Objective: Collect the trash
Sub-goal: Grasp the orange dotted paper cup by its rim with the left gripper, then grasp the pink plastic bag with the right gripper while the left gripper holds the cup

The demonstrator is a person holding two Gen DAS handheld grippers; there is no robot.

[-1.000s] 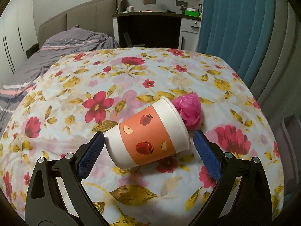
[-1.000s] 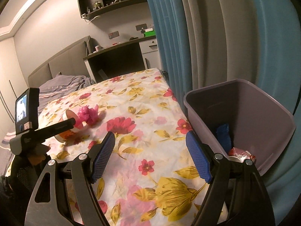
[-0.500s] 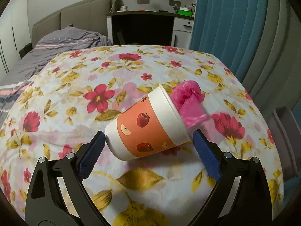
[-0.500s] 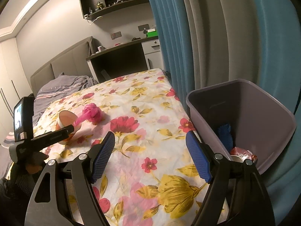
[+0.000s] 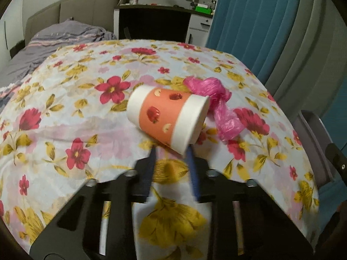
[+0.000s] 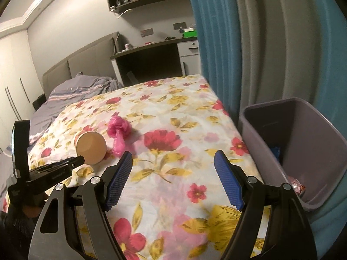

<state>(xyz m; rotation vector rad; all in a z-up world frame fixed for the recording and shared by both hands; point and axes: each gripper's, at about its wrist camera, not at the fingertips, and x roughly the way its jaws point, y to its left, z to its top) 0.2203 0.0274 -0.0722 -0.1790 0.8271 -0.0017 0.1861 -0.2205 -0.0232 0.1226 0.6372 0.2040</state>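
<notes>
On the flowery bed cover [image 5: 91, 112] a paper cup [image 5: 167, 119] lies on its side, white with an orange band and little apples. Its open mouth faces the purple bin [image 6: 308, 143]. A crumpled pink plastic bag [image 5: 219, 108] lies just beside the cup's mouth, touching it on the bin side. The left gripper [image 5: 171, 153] is right below the cup. Its jaws have just been closing and now stand narrow, with the blue pads close together near the cup's rim. The picture is blurry there, so it is hard to tell if they pinch the rim. The right gripper [image 6: 173, 173] hangs over the bed cover next to the bin, its jaws wide with nothing in them. Some trash sits in the bottom of the bin.
</notes>
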